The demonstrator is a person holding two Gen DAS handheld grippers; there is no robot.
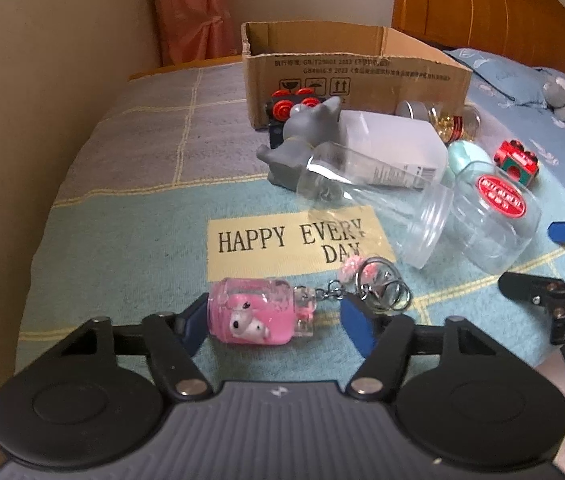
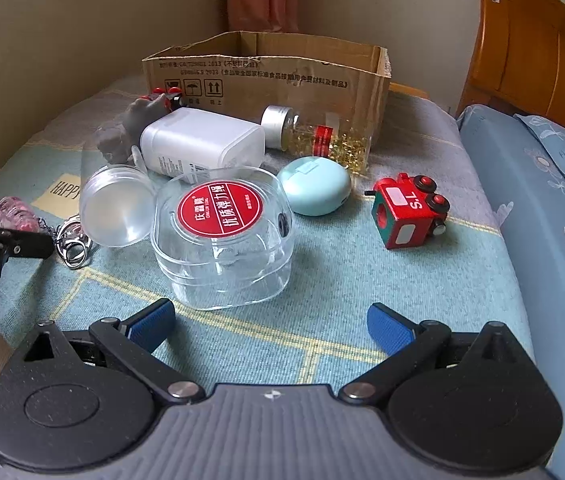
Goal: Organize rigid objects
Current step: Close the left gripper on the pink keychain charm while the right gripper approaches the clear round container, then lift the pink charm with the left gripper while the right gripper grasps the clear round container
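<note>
Keychain: pink bottle charm [image 1: 256, 320] lies on its side on the bed [image 1: 122, 216], between my left tongs [image 1: 274, 322].
Left tongs: one blue pad touches its base, the other stands off by the rings.
Right tongs [image 2: 272, 326]: wide, empty, before the clear tub [image 2: 222, 240].
Box [image 1: 346, 76]: behind the clutter.

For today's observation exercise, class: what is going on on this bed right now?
A person is tidying toys and containers. The left gripper straddles a pink liquid-filled keychain charm; its left pad touches, the right looks apart. The right gripper hangs open near a clear plastic tub with a red label. The cardboard box waits behind.
</note>
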